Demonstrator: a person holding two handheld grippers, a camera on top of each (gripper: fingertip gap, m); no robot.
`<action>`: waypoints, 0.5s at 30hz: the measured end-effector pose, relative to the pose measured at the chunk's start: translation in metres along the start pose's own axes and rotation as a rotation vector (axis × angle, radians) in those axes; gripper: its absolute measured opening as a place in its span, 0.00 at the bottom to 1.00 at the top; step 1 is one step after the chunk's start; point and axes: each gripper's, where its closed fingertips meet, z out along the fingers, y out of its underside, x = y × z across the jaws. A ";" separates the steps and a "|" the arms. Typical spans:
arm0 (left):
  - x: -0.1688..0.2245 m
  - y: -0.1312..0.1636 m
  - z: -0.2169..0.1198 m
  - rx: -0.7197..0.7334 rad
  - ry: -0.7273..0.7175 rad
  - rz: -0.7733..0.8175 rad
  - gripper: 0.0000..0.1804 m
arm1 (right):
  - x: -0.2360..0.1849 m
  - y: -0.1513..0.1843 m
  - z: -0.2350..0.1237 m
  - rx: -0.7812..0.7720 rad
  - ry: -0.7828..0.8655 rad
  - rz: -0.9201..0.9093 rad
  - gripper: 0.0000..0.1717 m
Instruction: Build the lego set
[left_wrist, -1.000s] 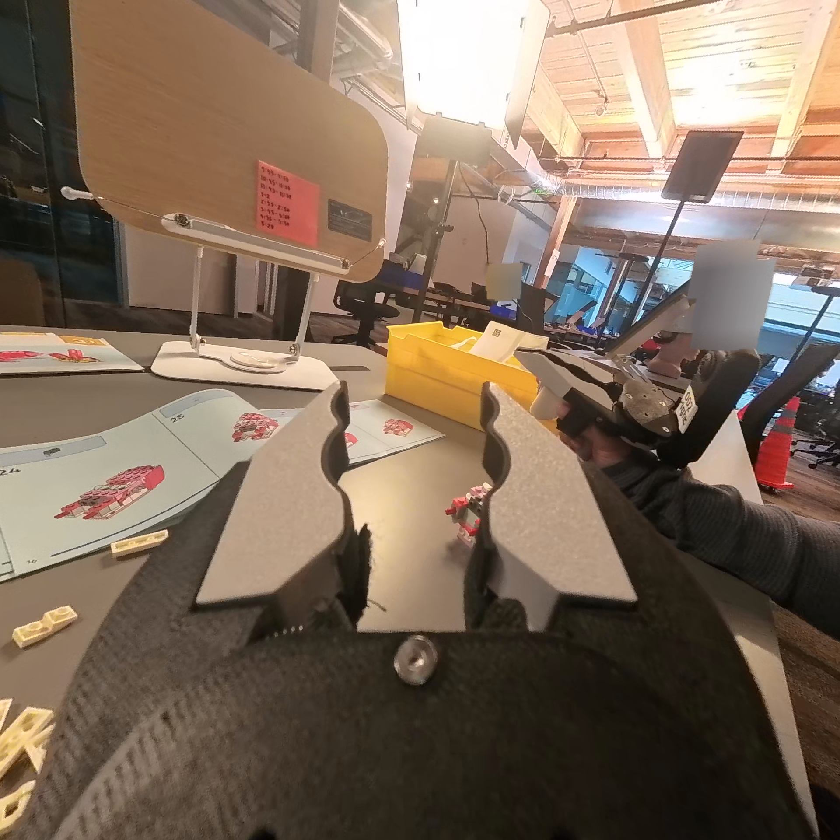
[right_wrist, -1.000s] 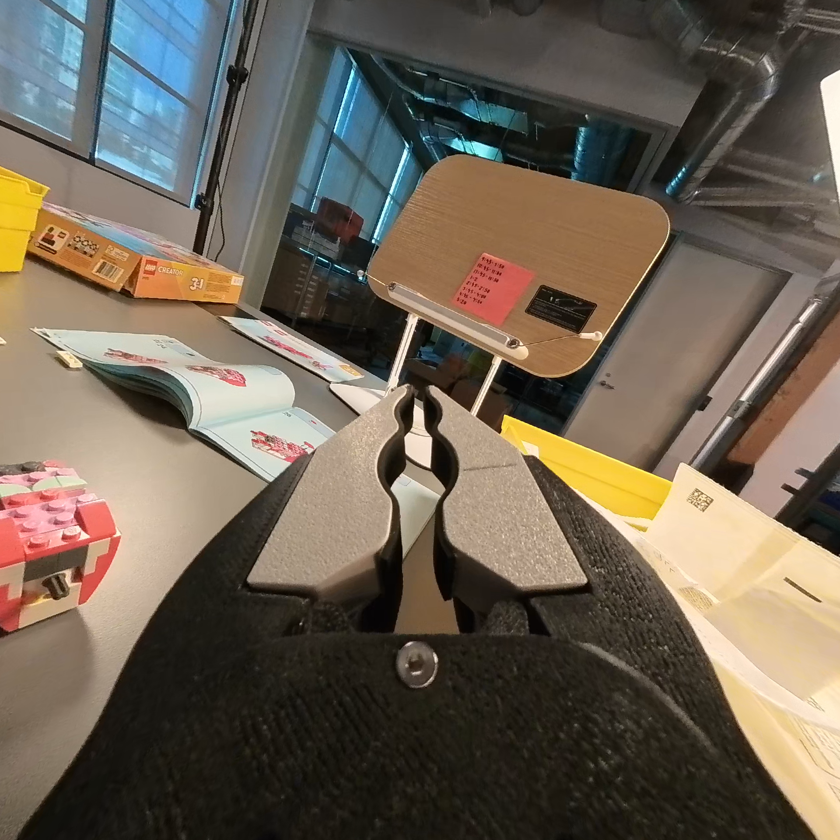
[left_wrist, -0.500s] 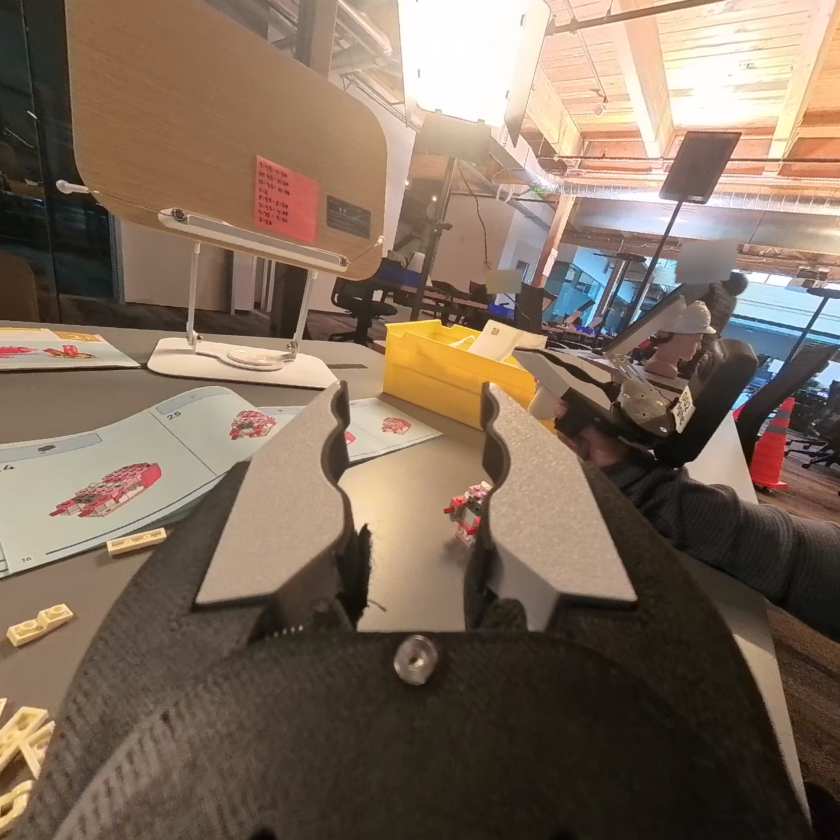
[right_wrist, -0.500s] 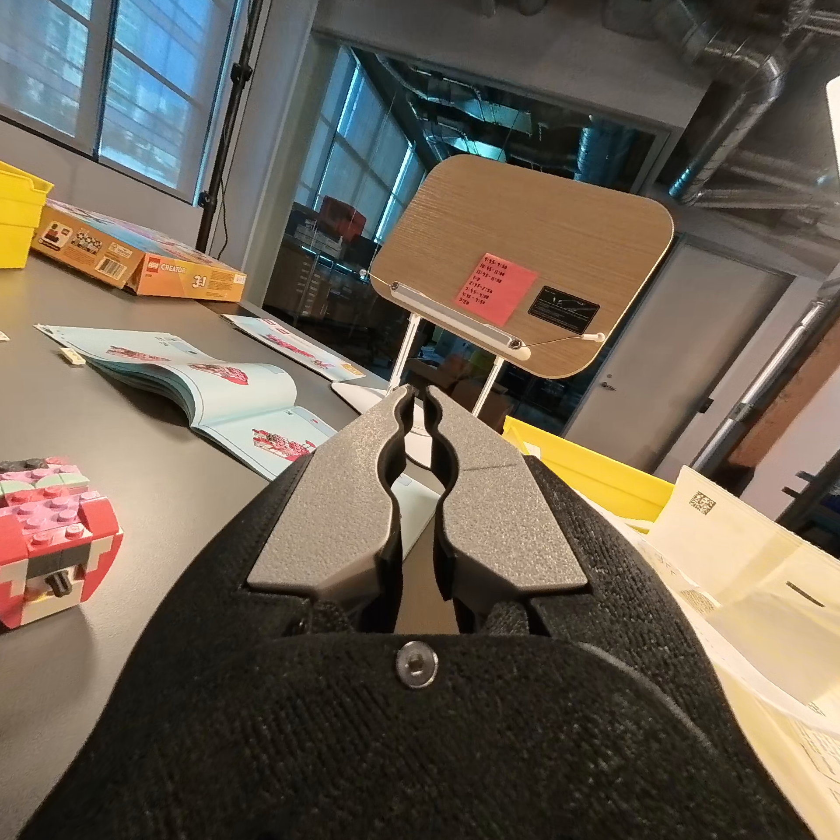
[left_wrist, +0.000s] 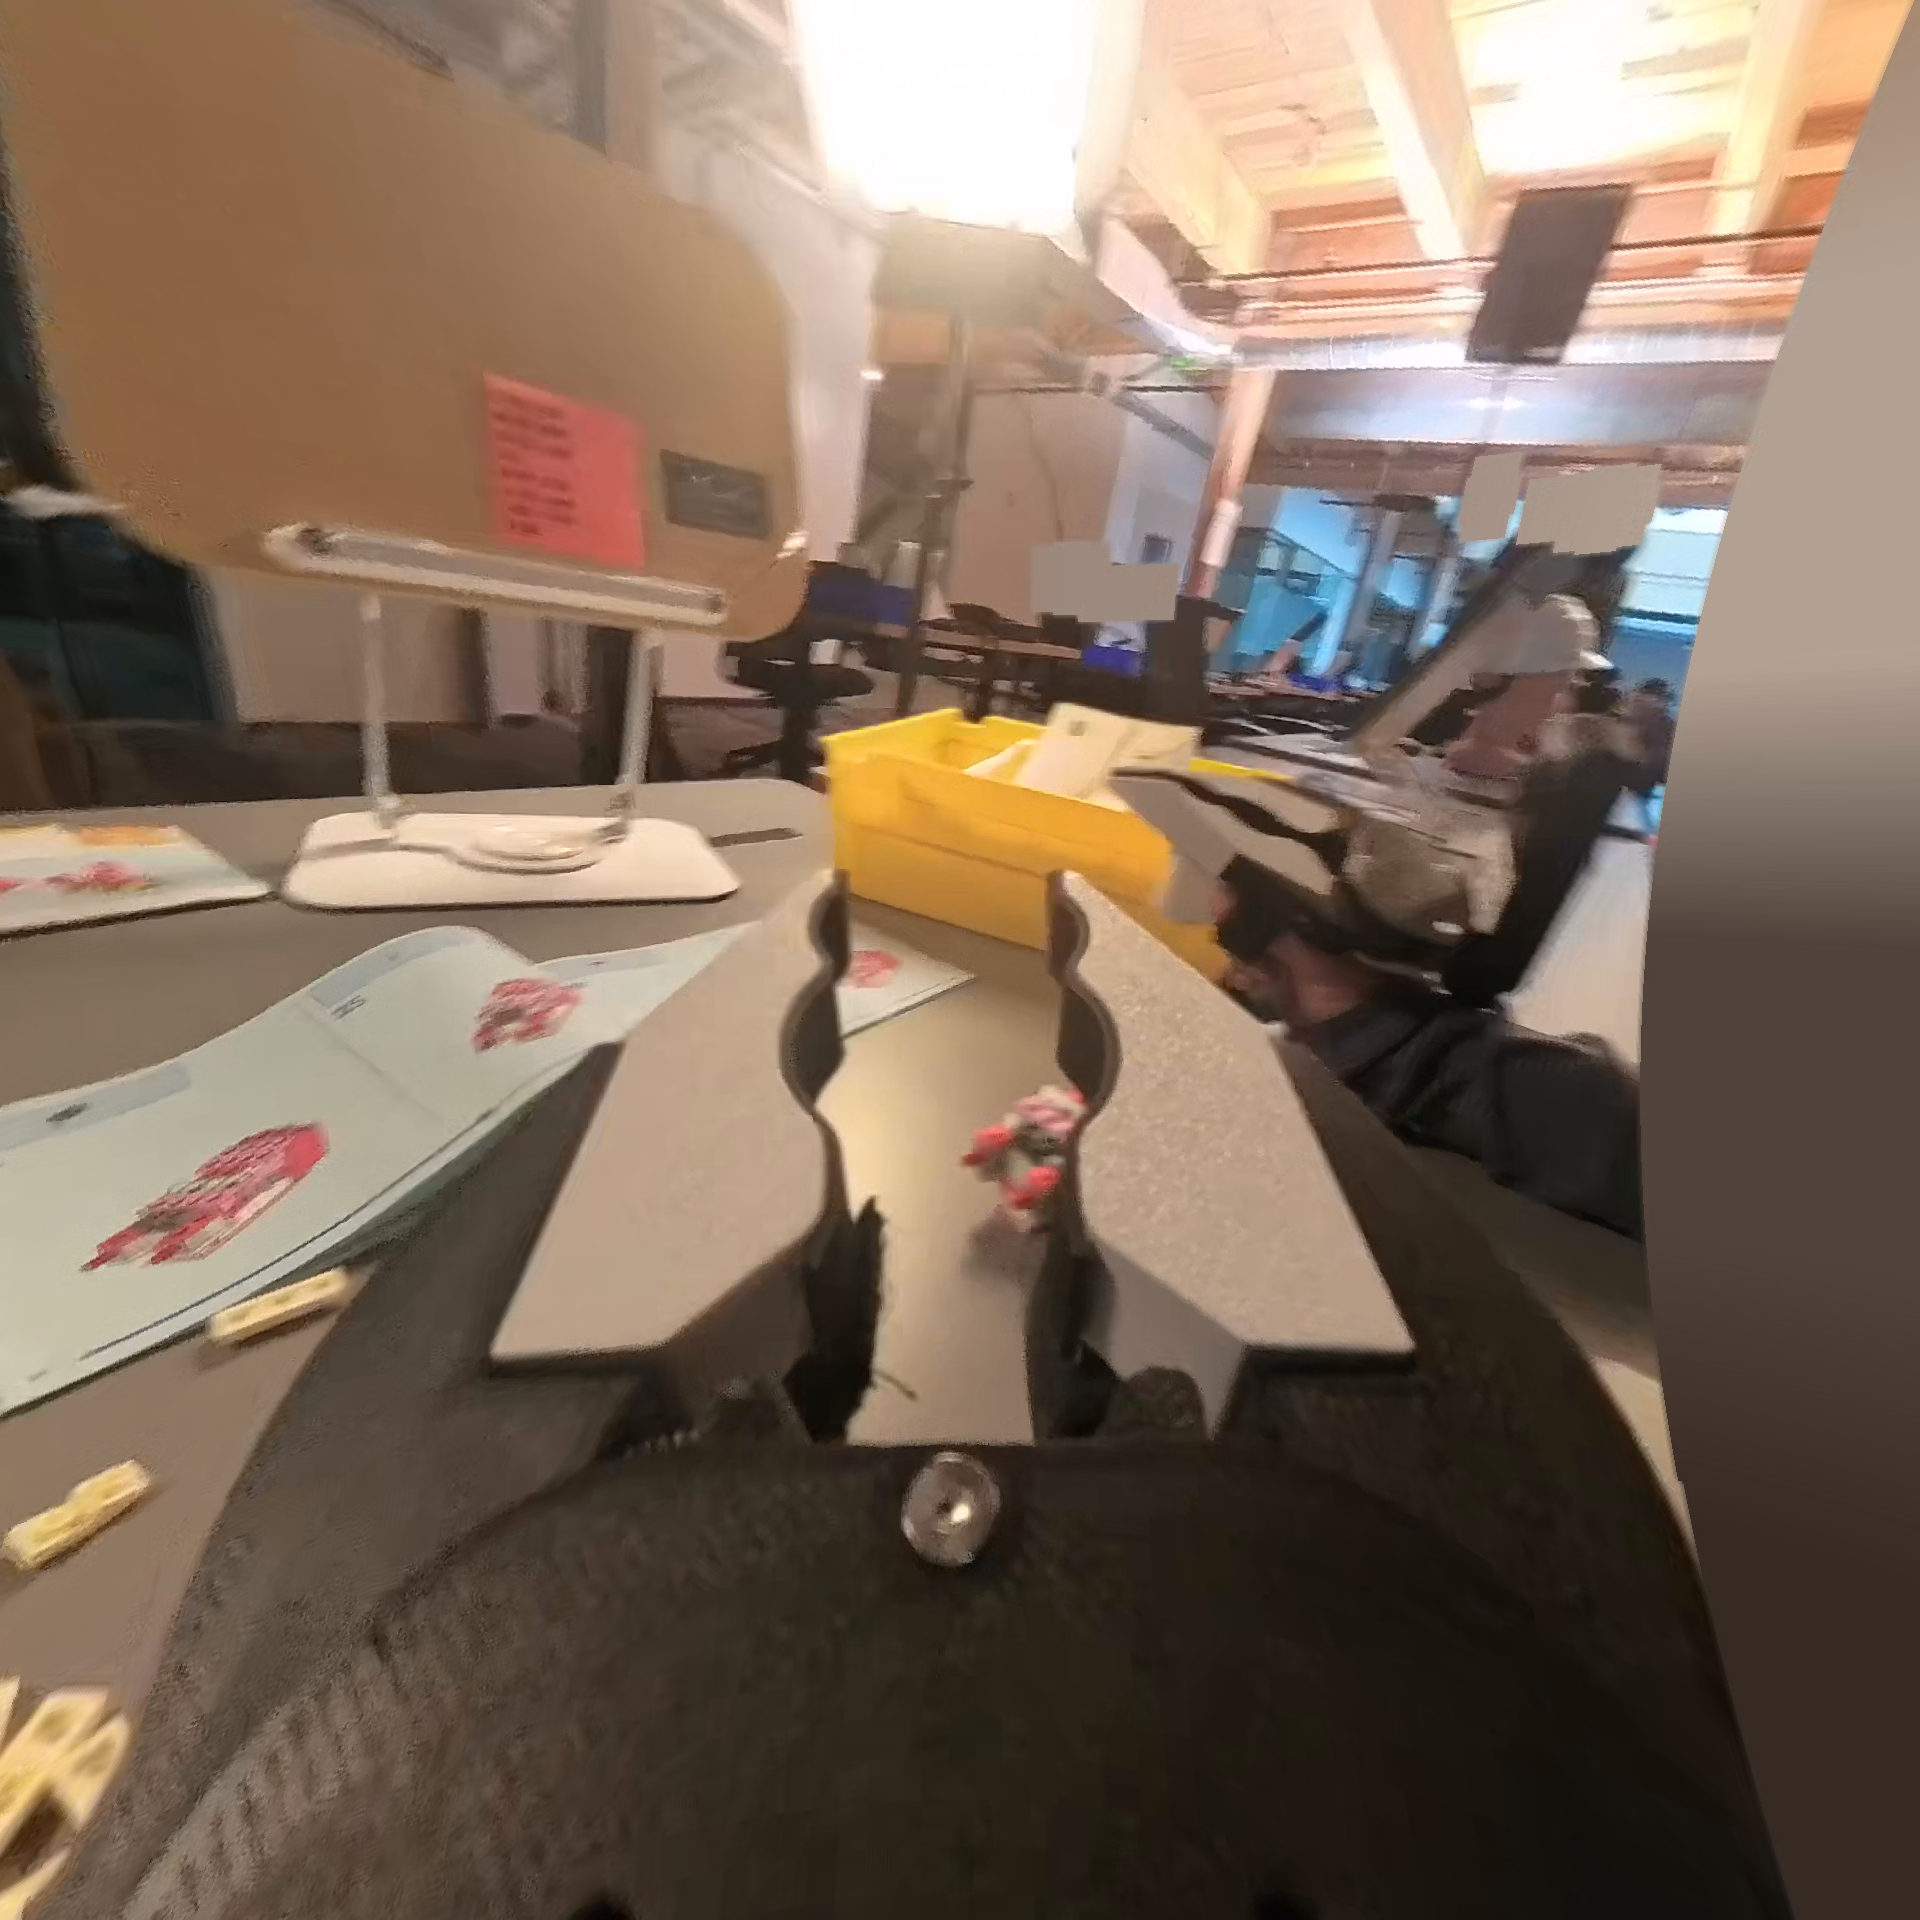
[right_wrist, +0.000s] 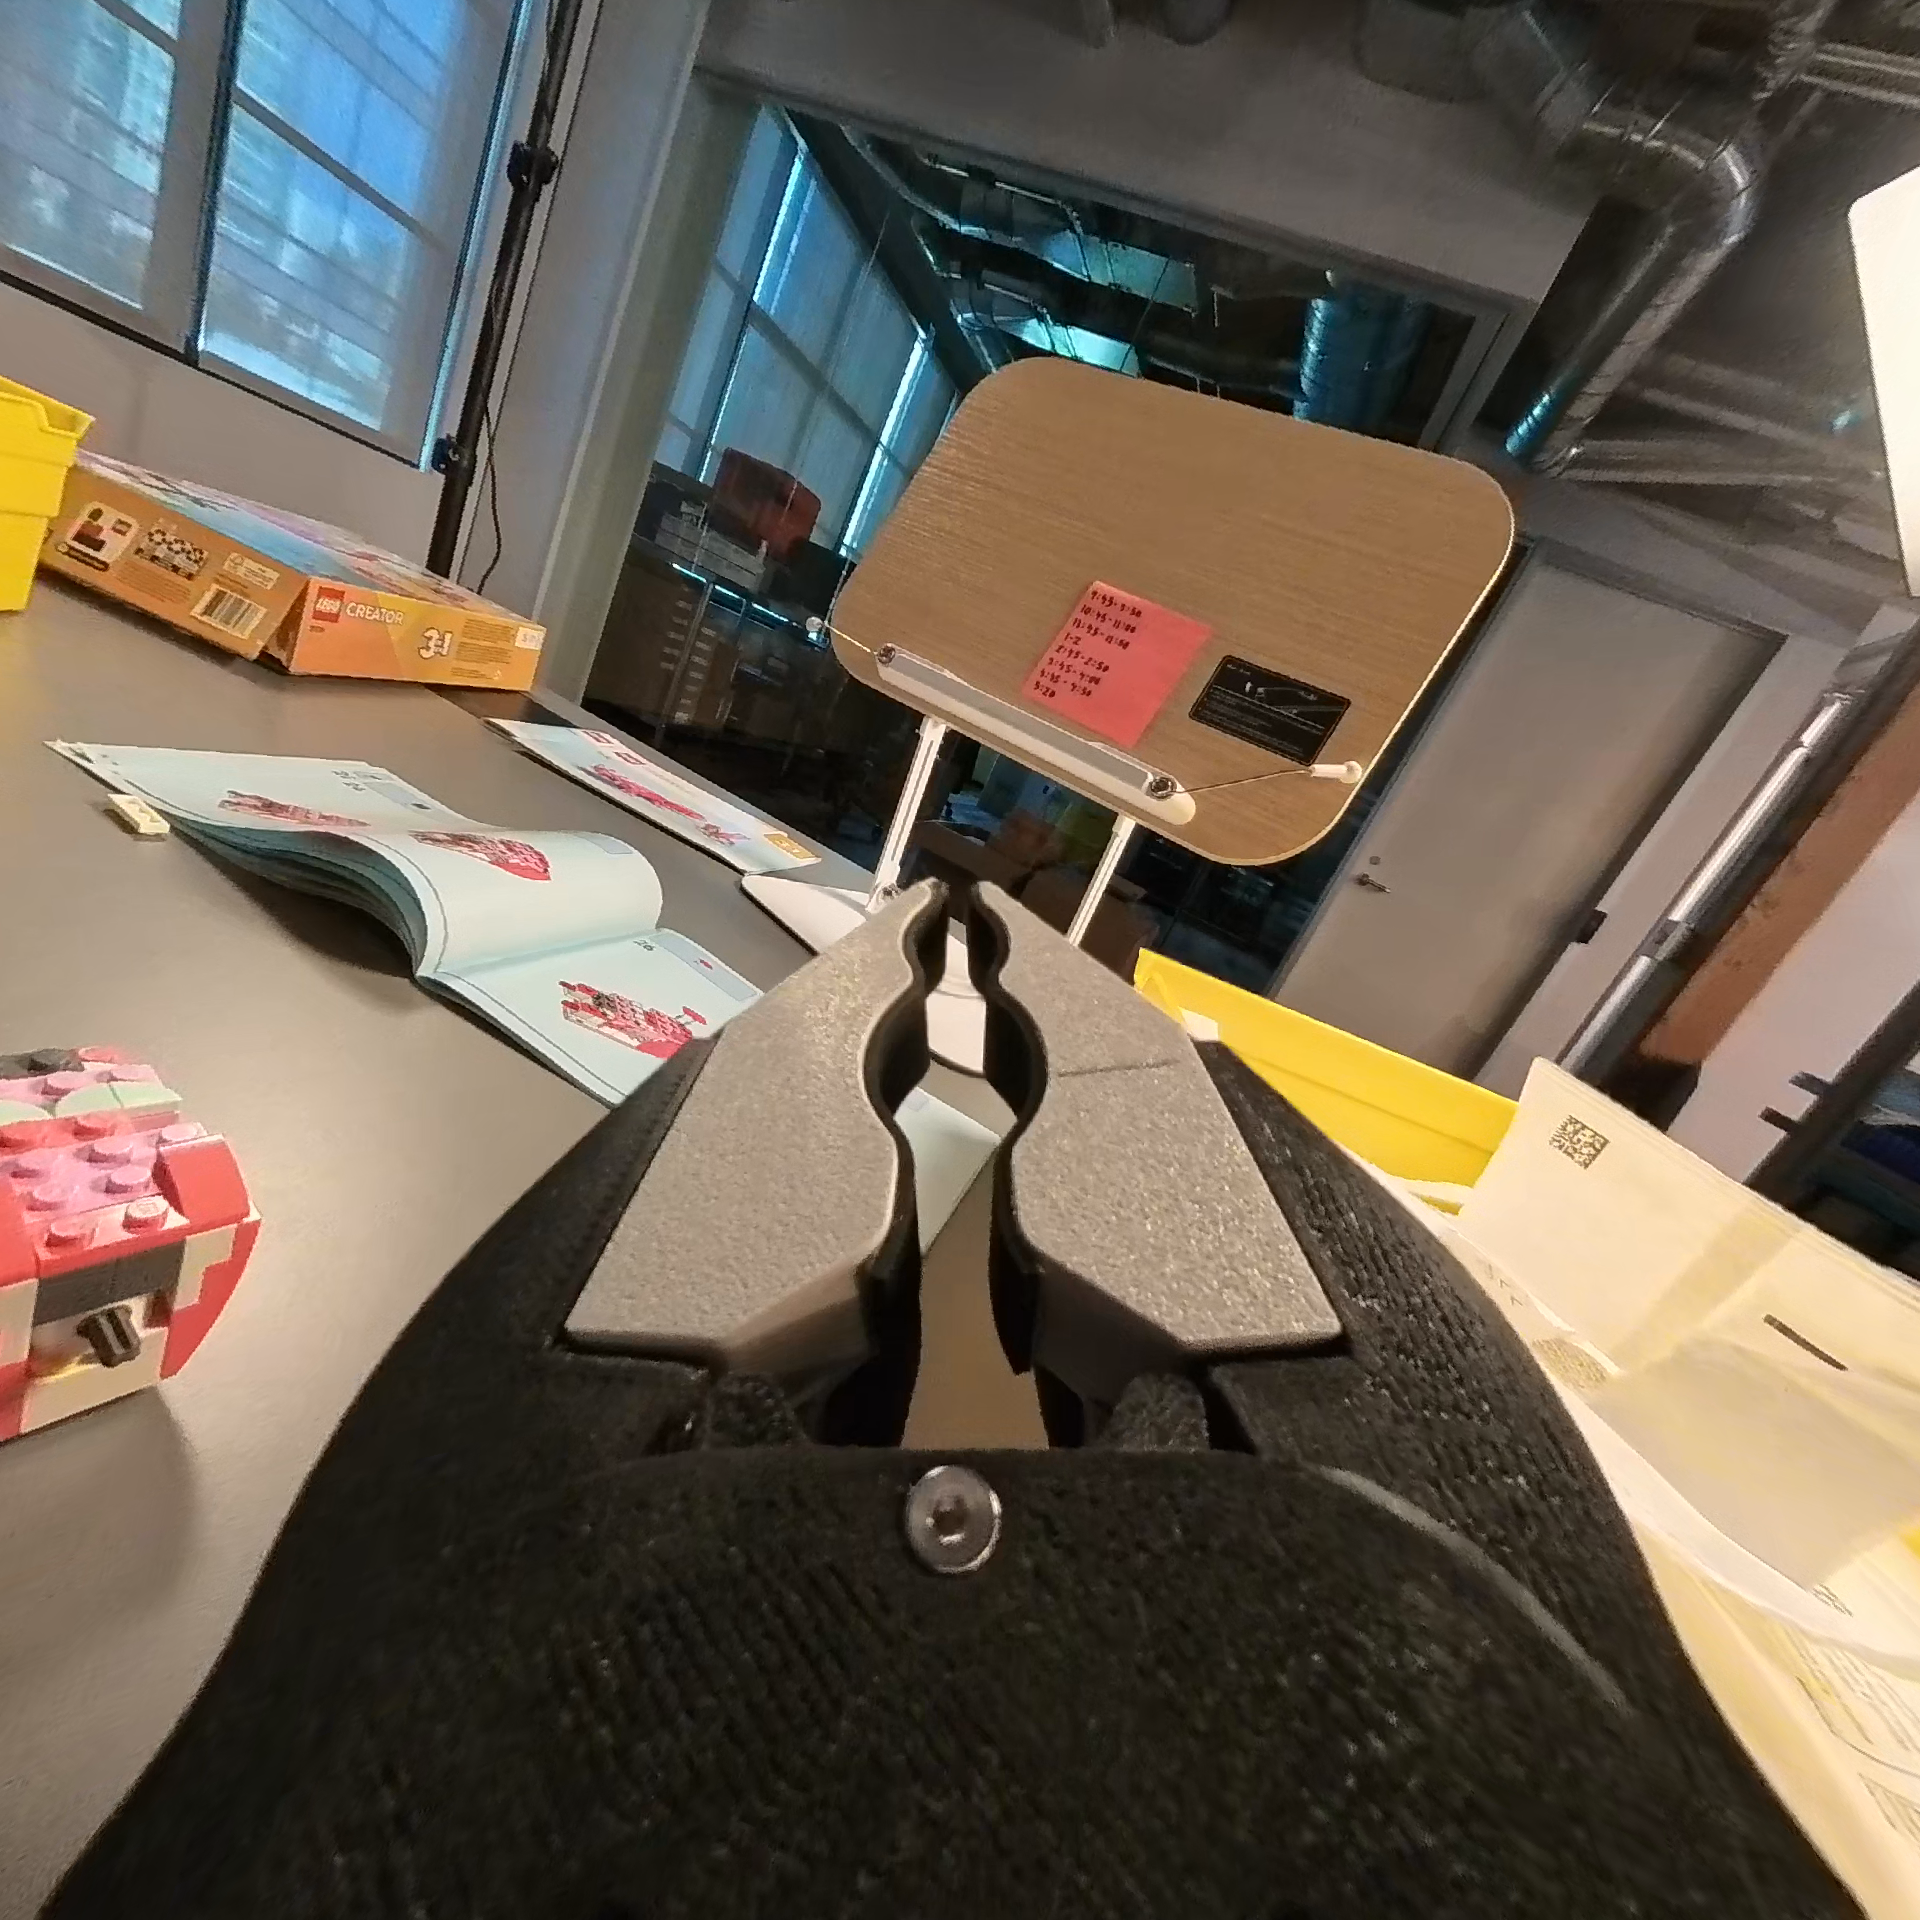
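Left claw (left_wrist: 948, 914) of mine hangs part-open and empty above the table (left_wrist: 914, 1278), a small red brick model (left_wrist: 1023, 1143) beyond its right finger, while my right claw (right_wrist: 956, 896) sits pinched shut on nothing beside the yellow bin (right_wrist: 1340, 1081).

Writing shows on several things, none given here. A pink note (right_wrist: 1117, 661) with handwritten lines and a black label (right_wrist: 1270, 710) sit on the wooden stand (right_wrist: 1174, 582), centre. An orange box (right_wrist: 312, 613), upper left, carries print and a barcode. The booklet (right_wrist: 499, 894) has page numbers. A paper (right_wrist: 1621, 1174), right, bears a square code.
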 end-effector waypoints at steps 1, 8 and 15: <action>0.011 -0.005 -0.003 -0.005 0.042 0.000 0.17 | 0.000 0.001 0.000 -0.004 0.002 -0.001 0.00; 0.007 -0.067 -0.072 -0.067 -0.071 0.121 0.16 | 0.004 0.004 0.000 -0.018 0.020 -0.013 0.00; -0.126 -0.129 -0.203 -0.192 -0.647 0.140 0.09 | 0.011 0.014 0.000 -0.057 0.076 -0.030 0.00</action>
